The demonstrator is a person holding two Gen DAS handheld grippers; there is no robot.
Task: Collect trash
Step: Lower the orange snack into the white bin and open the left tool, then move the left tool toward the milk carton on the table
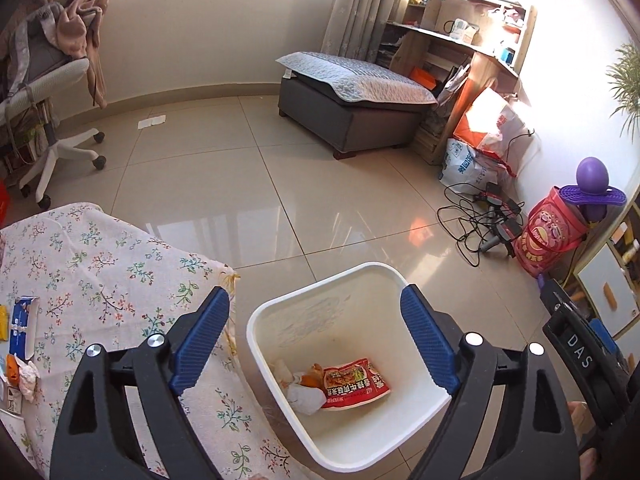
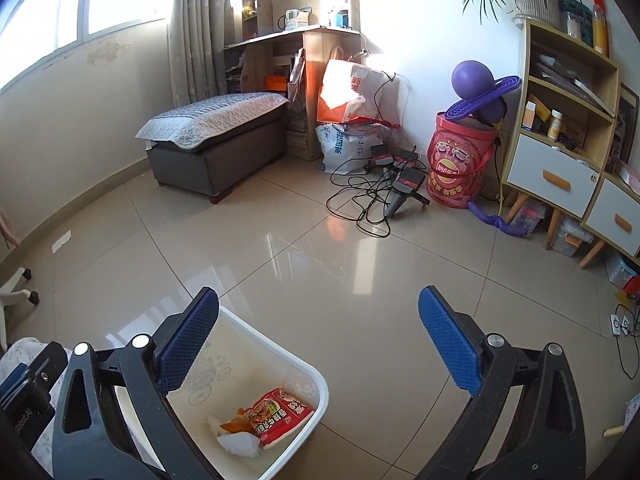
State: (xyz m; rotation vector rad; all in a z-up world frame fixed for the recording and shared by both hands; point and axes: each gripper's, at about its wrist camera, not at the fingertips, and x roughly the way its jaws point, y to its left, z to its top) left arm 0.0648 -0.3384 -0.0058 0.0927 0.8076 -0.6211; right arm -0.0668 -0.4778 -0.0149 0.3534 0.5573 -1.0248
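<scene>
A white trash bin (image 1: pixel 416 416) stands on the tiled floor beside a table with a floral cloth (image 1: pixel 104 272). In it lie a red snack wrapper (image 1: pixel 354 384), crumpled white paper (image 1: pixel 306 398) and an orange scrap. My left gripper (image 1: pixel 316 340) is open and empty, held above the bin. My right gripper (image 2: pixel 320 344) is open and empty, to the right above the bin (image 2: pixel 312 384), where the red wrapper (image 2: pixel 280 416) shows too. More trash lies at the table's left edge: a blue-white carton (image 1: pixel 24 326) and crumpled tissue (image 1: pixel 26 378).
A grey ottoman (image 1: pixel 352 100) stands by the far wall. Tangled cables and adapters (image 2: pixel 380 192) lie on the floor next to a red Lay's bucket (image 2: pixel 456 164). A swivel chair (image 1: pixel 52 120) is at the left, a shelf unit (image 2: pixel 568 128) at the right.
</scene>
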